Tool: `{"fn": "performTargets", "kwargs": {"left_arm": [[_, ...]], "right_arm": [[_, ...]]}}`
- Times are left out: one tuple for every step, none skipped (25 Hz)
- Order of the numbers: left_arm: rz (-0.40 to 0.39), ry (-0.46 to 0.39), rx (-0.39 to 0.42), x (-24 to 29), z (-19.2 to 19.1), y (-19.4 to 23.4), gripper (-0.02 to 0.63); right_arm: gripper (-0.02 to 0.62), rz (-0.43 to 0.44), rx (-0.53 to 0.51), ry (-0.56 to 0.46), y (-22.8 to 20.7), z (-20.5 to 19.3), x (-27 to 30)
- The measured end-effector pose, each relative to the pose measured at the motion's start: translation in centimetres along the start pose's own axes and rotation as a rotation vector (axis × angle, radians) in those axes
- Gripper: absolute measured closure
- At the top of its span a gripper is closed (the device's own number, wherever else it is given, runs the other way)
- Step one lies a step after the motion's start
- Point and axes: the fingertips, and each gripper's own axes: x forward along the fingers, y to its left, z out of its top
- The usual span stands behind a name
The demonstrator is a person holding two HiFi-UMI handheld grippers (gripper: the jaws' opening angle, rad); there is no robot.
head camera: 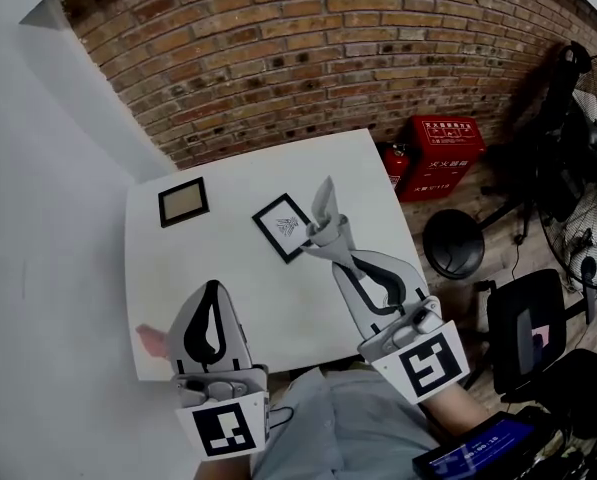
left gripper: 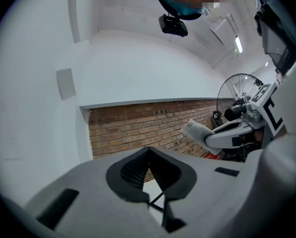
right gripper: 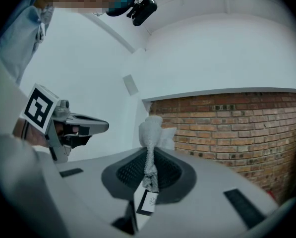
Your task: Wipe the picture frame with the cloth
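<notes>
Two picture frames lie on the white table (head camera: 238,288): a black frame with a white print (head camera: 284,227) near the middle and a black frame with a tan picture (head camera: 183,201) at the back left. My right gripper (head camera: 328,232) hovers just right of the white-print frame, shut on a grey cloth (head camera: 324,201) that sticks up past its tips. In the right gripper view the cloth (right gripper: 149,150) is pinched between the jaws, with the frame (right gripper: 147,203) showing below. My left gripper (head camera: 210,290) is shut and holds nothing, above the table's front left; its jaws (left gripper: 148,152) meet.
A pink object (head camera: 154,341) lies at the table's front left edge. A brick wall (head camera: 308,48) runs behind the table. To the right stand a red box (head camera: 442,154), a black round stool (head camera: 453,244), a black chair (head camera: 524,323) and a fan (head camera: 590,218).
</notes>
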Motion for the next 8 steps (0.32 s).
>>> {"fn": "performTargets", "kwargs": {"left_arm": [[0.000, 0.001, 0.000, 0.02, 0.00, -0.03, 0.597], [0.000, 0.002, 0.001, 0.04, 0.01, -0.05, 0.597], [0.001, 0.002, 0.002, 0.09, 0.00, -0.06, 0.597], [0.001, 0.003, 0.003, 0.18, -0.04, -0.04, 0.597], [0.001, 0.004, 0.006, 0.29, -0.11, 0.01, 0.597], [0.001, 0.005, 0.010, 0.39, -0.20, 0.07, 0.597], [0.001, 0.006, 0.012, 0.51, -0.30, 0.13, 0.597], [0.000, 0.007, 0.012, 0.62, -0.40, 0.18, 0.597]], "right_arm": [[0.561, 0.001, 0.000, -0.001, -0.02, 0.03, 0.04], [0.561, 0.003, 0.001, -0.002, -0.03, 0.06, 0.08], [0.561, 0.005, 0.001, -0.003, -0.05, 0.08, 0.15], [0.561, 0.007, 0.000, -0.003, -0.10, 0.08, 0.26], [0.561, 0.008, 0.000, -0.003, -0.15, 0.06, 0.38], [0.561, 0.009, 0.000, -0.004, -0.21, 0.03, 0.52], [0.561, 0.009, 0.001, -0.005, -0.27, 0.00, 0.66], [0.561, 0.009, 0.001, -0.006, -0.32, -0.02, 0.80]]}}
